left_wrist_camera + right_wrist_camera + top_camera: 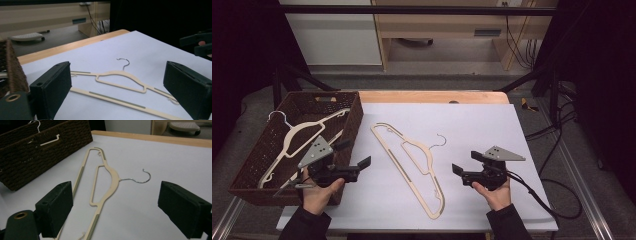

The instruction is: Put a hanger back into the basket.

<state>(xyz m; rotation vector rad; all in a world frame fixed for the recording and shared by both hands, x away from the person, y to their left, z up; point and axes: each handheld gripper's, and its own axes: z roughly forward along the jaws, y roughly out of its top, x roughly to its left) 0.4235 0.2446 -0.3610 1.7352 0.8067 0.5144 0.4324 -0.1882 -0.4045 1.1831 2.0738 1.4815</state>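
White table: cream hanger lies between both open tongs.

From my seat at the controls I see a white sheet covering most of the wooden table, whose bare edge shows as a strip along the far side. A dark wicker basket sits at the table's left end, with a cut-out handle in its far wall and a cream hanger lying inside, its wire hook toward the far left corner. Beyond the table I make out a pale wooden desk standing on the grey floor, and black cables trailing down past the table's right side.
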